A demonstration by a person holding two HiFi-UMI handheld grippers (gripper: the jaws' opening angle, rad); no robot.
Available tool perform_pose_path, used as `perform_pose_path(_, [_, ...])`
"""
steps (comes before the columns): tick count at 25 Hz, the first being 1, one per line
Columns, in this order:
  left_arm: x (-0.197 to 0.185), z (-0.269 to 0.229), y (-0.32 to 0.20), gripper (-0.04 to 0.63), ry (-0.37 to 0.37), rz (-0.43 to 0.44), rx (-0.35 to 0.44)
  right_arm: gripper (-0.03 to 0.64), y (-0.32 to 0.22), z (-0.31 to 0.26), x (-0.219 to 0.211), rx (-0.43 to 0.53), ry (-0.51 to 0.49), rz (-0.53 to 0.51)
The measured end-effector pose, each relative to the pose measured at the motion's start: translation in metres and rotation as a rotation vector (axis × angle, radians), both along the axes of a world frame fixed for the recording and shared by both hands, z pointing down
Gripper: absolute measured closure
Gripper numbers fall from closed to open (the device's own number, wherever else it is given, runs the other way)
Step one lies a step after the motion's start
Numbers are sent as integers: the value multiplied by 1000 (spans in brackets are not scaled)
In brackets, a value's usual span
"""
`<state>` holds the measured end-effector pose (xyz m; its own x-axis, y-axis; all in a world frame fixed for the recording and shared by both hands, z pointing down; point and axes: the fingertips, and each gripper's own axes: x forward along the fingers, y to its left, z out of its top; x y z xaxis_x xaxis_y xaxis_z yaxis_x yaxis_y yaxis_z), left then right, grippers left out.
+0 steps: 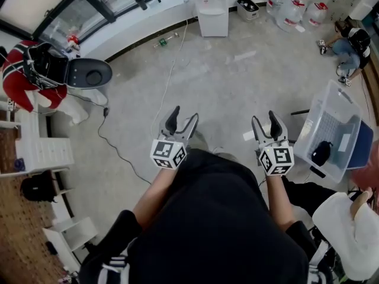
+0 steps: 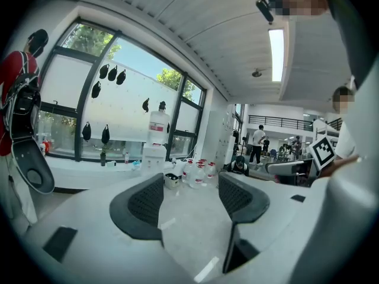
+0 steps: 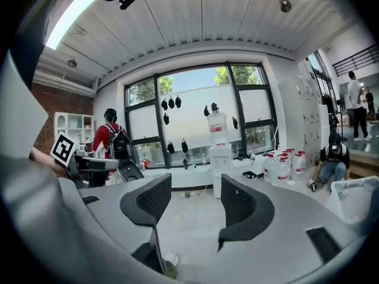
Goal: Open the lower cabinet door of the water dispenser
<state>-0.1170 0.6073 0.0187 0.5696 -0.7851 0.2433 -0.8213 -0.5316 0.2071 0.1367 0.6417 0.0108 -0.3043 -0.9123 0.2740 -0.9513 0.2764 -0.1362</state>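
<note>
The white water dispenser [image 1: 212, 7] stands against the far wall under the windows, several steps away across the grey floor. Its lower cabinet door [image 1: 212, 23] looks closed. The same dispenser [image 2: 155, 152] shows in the left gripper view with a bottle on top, and the dispenser [image 3: 219, 158] sits between the jaws in the right gripper view. My left gripper [image 1: 185, 116] [image 2: 189, 182] is open and holds nothing. My right gripper [image 1: 265, 118] [image 3: 195, 185] is open too, with only floor between its pads. Both are held out in front of my body, pointing toward the dispenser.
Several water jugs [image 1: 293, 7] and a small crate [image 1: 247, 9] stand right of the dispenser. A cable [image 1: 169, 70] trails over the floor. A clear plastic bin [image 1: 331, 129] is at my right, white shelving [image 1: 41, 149] at my left. A person in red [image 1: 26, 76] and a crouching person [image 1: 350, 46] are nearby.
</note>
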Motion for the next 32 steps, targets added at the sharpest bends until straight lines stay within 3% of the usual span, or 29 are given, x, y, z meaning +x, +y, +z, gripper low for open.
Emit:
perform_pose_path(8, [-5,2,-30,328,-7,40,-12,388,-11,9,-15,-35,-27,26])
perform_pose_path(17, [62,26,-77,327,35,195,-25,387,-59,30,16,-71,-7,91])
perform_pose_path(23, [67,42,-160,328,51,197,-59,387,-150,44,12,-125,-1,65])
perform_pose_path(27, [49,52,-236,327,65,172,-130,387,-237,48,-2,-170,19,38])
perform_pose_path(32, [31,53,-334,328,90,191,-158,387,-350,34,-19,-189,39,32])
